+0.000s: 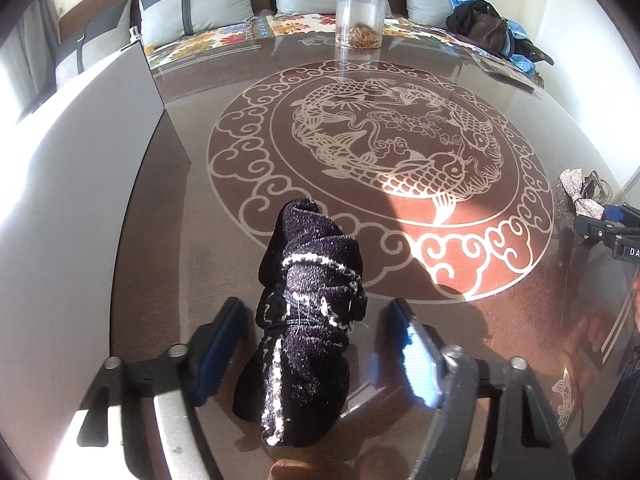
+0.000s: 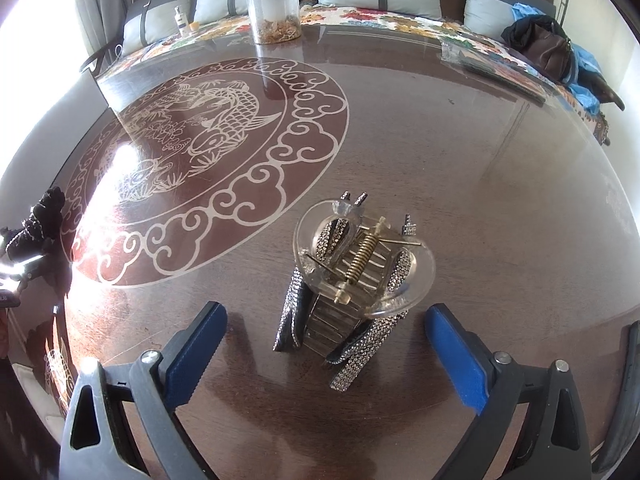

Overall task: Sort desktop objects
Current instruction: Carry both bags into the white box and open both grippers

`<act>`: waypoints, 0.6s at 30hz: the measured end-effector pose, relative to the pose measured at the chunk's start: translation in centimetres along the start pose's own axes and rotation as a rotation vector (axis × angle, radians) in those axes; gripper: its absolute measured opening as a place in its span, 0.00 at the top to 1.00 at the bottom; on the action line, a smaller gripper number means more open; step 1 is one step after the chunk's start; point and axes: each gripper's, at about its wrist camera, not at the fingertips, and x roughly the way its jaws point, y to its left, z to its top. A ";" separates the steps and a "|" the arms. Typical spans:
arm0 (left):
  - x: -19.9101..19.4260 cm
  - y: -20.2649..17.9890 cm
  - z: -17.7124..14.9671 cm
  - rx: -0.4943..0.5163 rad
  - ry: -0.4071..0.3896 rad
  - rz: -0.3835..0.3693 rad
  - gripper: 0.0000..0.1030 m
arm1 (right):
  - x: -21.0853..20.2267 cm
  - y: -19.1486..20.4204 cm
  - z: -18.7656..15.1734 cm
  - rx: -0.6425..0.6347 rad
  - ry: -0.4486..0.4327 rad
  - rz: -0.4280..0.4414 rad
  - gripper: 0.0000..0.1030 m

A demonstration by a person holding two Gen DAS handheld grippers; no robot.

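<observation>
With both grippers poised over their picks, I judge this the grasping step: my left gripper point(image 1: 316, 344) straddles the black sock bundle point(image 1: 308, 332), pads seemingly not yet pressing; my right gripper point(image 2: 324, 344) gapes around the rhinestone hair claw point(image 2: 356, 280). Next, squeeze both.

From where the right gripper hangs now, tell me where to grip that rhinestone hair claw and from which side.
Grip the hair claw across its rhinestone-covered lower body, below the clear loops, coming straight down from above. The right gripper already straddles it with open jaws, one blue pad on each side. The clear top loops look rounded and smooth, so probably slippery; the lower flanks seem flatter for the pads.
</observation>
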 end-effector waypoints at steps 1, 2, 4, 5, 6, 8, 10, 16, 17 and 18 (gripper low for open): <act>0.0 0.0 0.3 -0.003 -0.002 -0.005 0.65 | -0.3 -0.1 0.0 0.013 -0.016 -0.004 0.35; -0.1 -0.1 0.6 -0.013 -0.002 -0.021 0.65 | -0.5 -0.3 0.1 0.026 -0.022 -0.012 0.49; -0.8 -0.3 0.5 -0.025 -0.026 -0.041 0.65 | -0.7 -0.6 0.4 0.052 -0.009 0.019 0.50; -1.5 -0.4 0.4 -0.037 -0.045 -0.063 0.65 | -1.1 -0.6 0.6 0.048 -0.013 0.014 0.50; -2.3 -0.4 0.1 -0.050 -0.061 -0.089 0.65 | -1.7 -0.5 0.6 0.044 -0.026 0.017 0.50; -4.1 -0.2 -0.3 -0.082 -0.089 -0.128 0.65 | -3.1 -0.2 0.8 0.044 -0.043 0.051 0.50; -6.4 0.6 -0.6 -0.126 -0.118 -0.169 0.65 | -4.6 1.0 1.1 0.013 -0.048 0.065 0.50; -15.1 7.6 -1.0 -0.247 -0.238 -0.183 0.65 | -9.3 10.3 3.4 -0.171 -0.113 0.174 0.50; -16.2 9.4 -1.3 -0.269 -0.250 -0.165 0.65 | -10.0 12.4 4.0 -0.197 -0.129 0.207 0.50; -17.1 11.3 -1.6 -0.292 -0.259 -0.139 0.65 | -10.8 14.8 4.6 -0.223 -0.145 0.246 0.50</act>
